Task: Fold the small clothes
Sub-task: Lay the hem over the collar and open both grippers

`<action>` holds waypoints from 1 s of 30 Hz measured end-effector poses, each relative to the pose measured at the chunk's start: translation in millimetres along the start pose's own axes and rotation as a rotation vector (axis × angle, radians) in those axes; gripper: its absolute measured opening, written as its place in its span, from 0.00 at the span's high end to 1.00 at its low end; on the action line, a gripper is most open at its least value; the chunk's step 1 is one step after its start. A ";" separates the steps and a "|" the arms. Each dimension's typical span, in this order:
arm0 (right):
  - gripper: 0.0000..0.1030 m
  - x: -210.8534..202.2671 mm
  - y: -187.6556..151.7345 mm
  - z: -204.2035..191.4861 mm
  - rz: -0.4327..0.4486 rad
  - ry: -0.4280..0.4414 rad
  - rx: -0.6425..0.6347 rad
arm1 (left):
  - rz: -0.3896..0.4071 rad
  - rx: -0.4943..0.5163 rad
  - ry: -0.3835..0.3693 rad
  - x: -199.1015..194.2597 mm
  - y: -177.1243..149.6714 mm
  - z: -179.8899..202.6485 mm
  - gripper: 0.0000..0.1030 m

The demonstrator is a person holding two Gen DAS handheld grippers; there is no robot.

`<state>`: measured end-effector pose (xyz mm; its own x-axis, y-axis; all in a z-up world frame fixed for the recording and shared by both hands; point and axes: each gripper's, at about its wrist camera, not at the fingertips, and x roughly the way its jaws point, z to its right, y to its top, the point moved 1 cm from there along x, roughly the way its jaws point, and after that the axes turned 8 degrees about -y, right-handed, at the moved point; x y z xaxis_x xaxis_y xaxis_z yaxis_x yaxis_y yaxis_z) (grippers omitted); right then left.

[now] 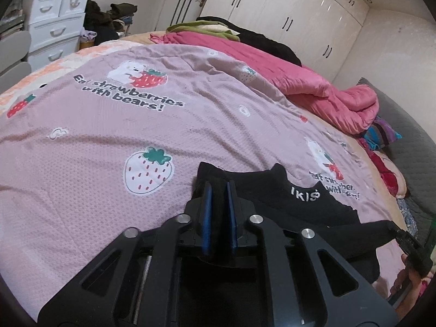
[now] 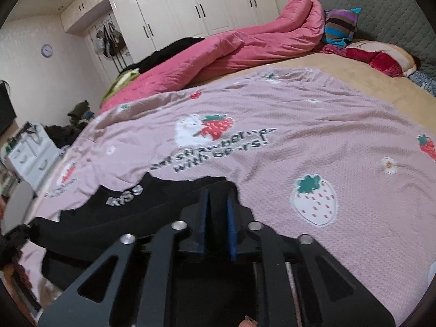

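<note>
A black garment (image 1: 299, 199) with white lettering lies spread flat on the pink strawberry blanket (image 1: 109, 114), at the near edge of the bed. My left gripper (image 1: 219, 184) sits low over its left end. Its blue pads stand slightly apart with black cloth between them. In the right wrist view the same garment (image 2: 122, 218) stretches off to the left. My right gripper (image 2: 218, 190) is over its right end, pads also parted with cloth lying in the gap. A person's hand (image 1: 403, 278) shows at the far right edge of the left wrist view.
A rolled pink quilt (image 2: 231, 46) and dark clothes (image 1: 261, 38) lie along the far side of the bed. Pillows (image 2: 381, 57) rest by the grey headboard (image 2: 395, 8). White drawers (image 1: 51, 27) stand beyond the bed's foot, and wardrobe doors (image 1: 286, 8) line the far wall.
</note>
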<state>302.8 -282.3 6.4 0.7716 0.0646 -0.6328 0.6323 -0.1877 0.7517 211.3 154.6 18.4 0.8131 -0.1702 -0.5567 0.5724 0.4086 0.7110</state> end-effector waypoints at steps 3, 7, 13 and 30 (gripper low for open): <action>0.69 -3.3 -0.7 5.5 0.014 -0.004 0.014 | 0.017 -0.001 0.009 -5.2 1.8 -0.6 0.84; 0.69 -19.6 -3.3 3.0 0.079 -0.021 -0.026 | 0.049 -0.003 0.010 -18.4 2.0 0.0 0.72; 0.72 -44.3 -14.2 -16.3 0.137 0.018 -0.148 | 0.078 0.058 0.004 -37.8 -7.4 19.0 0.57; 0.88 14.9 -61.1 -52.7 -0.150 -0.010 -0.319 | -0.227 0.327 0.031 18.3 -83.1 59.6 0.67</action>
<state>279.4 -218.2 -39.1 0.6686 0.0585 -0.7413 0.7299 0.1388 0.6693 185.0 64.2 -25.2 0.6609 -0.1939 -0.7250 0.7452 0.0552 0.6646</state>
